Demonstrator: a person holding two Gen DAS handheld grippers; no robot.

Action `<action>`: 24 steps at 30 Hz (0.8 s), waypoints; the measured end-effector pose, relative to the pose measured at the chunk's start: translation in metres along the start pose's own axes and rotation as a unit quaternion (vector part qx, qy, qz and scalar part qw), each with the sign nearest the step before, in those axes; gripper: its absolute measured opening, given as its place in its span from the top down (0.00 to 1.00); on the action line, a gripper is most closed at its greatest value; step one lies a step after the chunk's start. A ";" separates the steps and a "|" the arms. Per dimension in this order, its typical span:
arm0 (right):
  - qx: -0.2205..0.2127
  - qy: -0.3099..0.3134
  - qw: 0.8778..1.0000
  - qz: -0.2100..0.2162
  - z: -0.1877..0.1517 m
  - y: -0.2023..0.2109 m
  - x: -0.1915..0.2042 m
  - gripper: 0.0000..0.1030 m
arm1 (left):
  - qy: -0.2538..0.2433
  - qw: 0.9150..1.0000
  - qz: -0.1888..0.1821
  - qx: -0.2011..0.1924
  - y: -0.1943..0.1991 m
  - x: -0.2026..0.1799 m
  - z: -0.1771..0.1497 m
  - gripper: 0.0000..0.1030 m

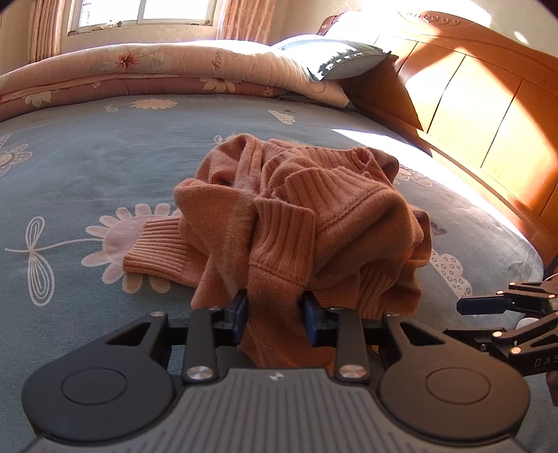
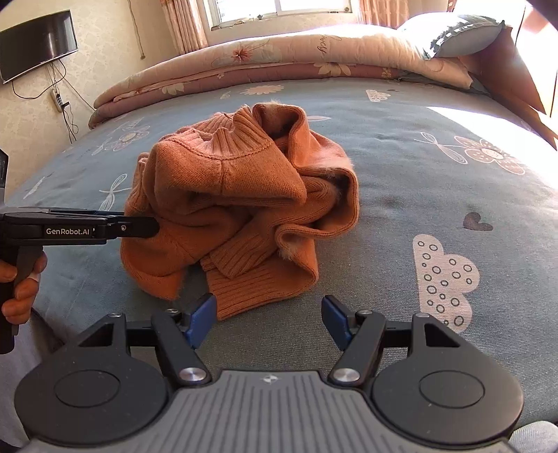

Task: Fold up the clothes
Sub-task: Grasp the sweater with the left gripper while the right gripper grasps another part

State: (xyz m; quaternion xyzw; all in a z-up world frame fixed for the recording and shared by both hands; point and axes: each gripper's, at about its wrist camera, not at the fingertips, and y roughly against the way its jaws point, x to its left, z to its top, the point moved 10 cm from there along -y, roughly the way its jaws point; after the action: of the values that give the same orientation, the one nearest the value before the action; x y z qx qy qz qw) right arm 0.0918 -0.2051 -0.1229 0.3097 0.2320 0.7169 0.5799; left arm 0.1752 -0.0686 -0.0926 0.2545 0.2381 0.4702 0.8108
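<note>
**Left gripper pinching the sweater, right gripper spread**

Nearest to us, our left gripper (image 1: 275,306) has its blue pads (image 1: 240,310) pressed onto a fold of the orange sweater (image 1: 314,216); the knit runs down between them and bunches under the jaws. In the right wrist view the same gripper (image 2: 153,226) comes in from the left edge, its tip buried in the sweater's side, with a hand (image 2: 21,282) wrapped round its grip.

Our right gripper (image 2: 268,313) is spread wide and holds nothing. Its left pad (image 2: 202,313) sits just beside a ribbed hem at the near edge of the sweater (image 2: 237,195); the other pad is over bare sheet (image 2: 401,181).

The sweater lies crumpled in a heap in the middle of the bed, on the grey-blue flowered sheet (image 1: 87,167), a ribbed cuff (image 1: 153,251) sticking out flat to one side.

Farther back, a folded pink quilt (image 2: 279,59) runs along the far edge, with a pillow (image 2: 460,35) on it. Beyond are the wooden headboard (image 1: 470,104), a window (image 2: 279,10) with curtains, and a wall-mounted screen (image 2: 35,45).
</note>
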 end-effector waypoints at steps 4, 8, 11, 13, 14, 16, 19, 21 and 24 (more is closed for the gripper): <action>0.002 -0.004 1.000 -0.002 -0.002 -0.002 -0.002 0.31 | 0.010 1.000 0.006 -0.015 0.011 0.008 0.008 0.89; 0.004 -0.008 1.000 -0.004 -0.003 -0.003 -0.003 0.31 | 0.024 0.998 0.027 -0.050 0.030 0.029 0.027 0.91; 0.004 -0.011 1.000 -0.005 -0.003 -0.005 -0.004 0.31 | 0.023 0.996 0.032 -0.077 0.047 0.038 0.045 0.91; 0.005 -0.013 1.000 -0.005 -0.004 -0.005 -0.004 0.31 | -0.001 0.995 0.052 -0.089 0.050 0.041 0.051 0.91; 0.005 -0.014 1.000 -0.006 -0.004 -0.006 -0.005 0.31 | -0.013 0.993 0.062 -0.095 0.051 0.042 0.054 0.91; 0.006 -0.016 1.000 -0.006 -0.005 -0.006 -0.005 0.31 | -0.007 0.996 0.034 -0.087 0.048 0.040 0.053 0.89; 0.003 -0.011 1.000 -0.006 -0.002 -0.004 -0.005 0.31 | 0.015 0.996 0.021 -0.081 0.041 0.042 0.048 0.68; 0.000 -0.006 1.000 -0.005 0.000 -0.002 -0.004 0.31 | 0.030 0.996 0.021 -0.078 0.037 0.046 0.043 0.60; -0.006 0.003 1.000 -0.004 0.006 0.002 -0.004 0.31 | 0.043 0.997 0.003 -0.068 0.032 0.044 0.036 0.56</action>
State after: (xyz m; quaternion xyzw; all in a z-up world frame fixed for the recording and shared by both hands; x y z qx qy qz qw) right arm 0.0950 -0.2095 -0.1184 0.3026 0.2309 0.7169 0.5841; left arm 0.1967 -0.0230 -0.0516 0.1790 0.2392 0.4983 0.8139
